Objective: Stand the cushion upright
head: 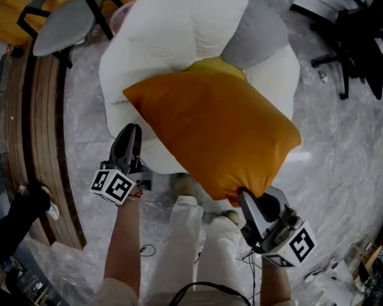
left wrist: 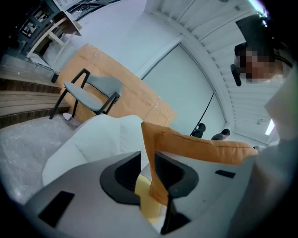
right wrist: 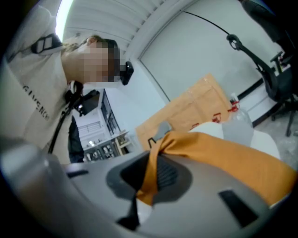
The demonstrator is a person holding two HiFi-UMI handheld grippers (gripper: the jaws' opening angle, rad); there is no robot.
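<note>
An orange cushion (head: 211,128) hangs tilted over a white flower-shaped seat (head: 165,40). My right gripper (head: 243,194) is shut on its near corner; in the right gripper view the orange fabric (right wrist: 223,158) is pinched between the jaws (right wrist: 151,174). My left gripper (head: 132,132) is at the cushion's left edge. In the left gripper view a cushion corner (left wrist: 205,146) stands between the jaws (left wrist: 148,169), lying against the right one with a gap to the left one. A yellow cushion (head: 214,66) peeks out behind the orange one.
A grey cushion (head: 257,35) lies on the seat's far right. A grey chair (head: 64,20) and a curved wooden platform (head: 34,123) stand to the left, a black office chair (head: 361,36) to the far right. The person's legs (head: 194,244) are below the cushion.
</note>
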